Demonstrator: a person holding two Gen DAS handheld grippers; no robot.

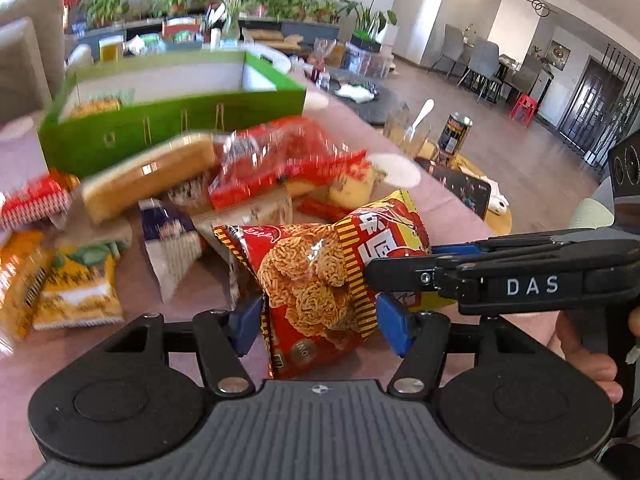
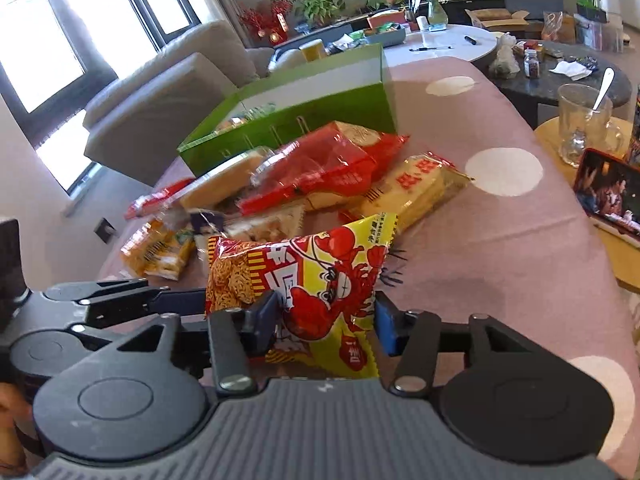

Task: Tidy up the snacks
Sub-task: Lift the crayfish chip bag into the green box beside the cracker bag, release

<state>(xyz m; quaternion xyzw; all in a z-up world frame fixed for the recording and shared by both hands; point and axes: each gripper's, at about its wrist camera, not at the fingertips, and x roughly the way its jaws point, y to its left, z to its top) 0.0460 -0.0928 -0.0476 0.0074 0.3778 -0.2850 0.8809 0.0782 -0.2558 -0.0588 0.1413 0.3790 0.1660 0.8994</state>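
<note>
A red and yellow noodle-snack bag (image 1: 316, 280) with a lobster print (image 2: 320, 280) is held above the pink tablecloth. My left gripper (image 1: 320, 320) is shut on its noodle-picture end. My right gripper (image 2: 326, 324) is shut on its lobster end; it also shows in the left wrist view (image 1: 400, 266), reaching in from the right. A heap of other snack packets (image 1: 256, 168) lies behind the bag, among them a red packet (image 2: 320, 168) and a yellow cracker pack (image 2: 416, 188). An open green box (image 1: 172, 120) stands behind the heap (image 2: 296, 120), with a few packets inside.
The table (image 2: 500, 264) has a pink cloth with white dots. To the right stand a glass mug with a spoon (image 2: 584, 120), a phone (image 2: 608, 196) and a can (image 1: 454, 136) on a round wooden stand. A sofa (image 2: 168, 92) is at the left.
</note>
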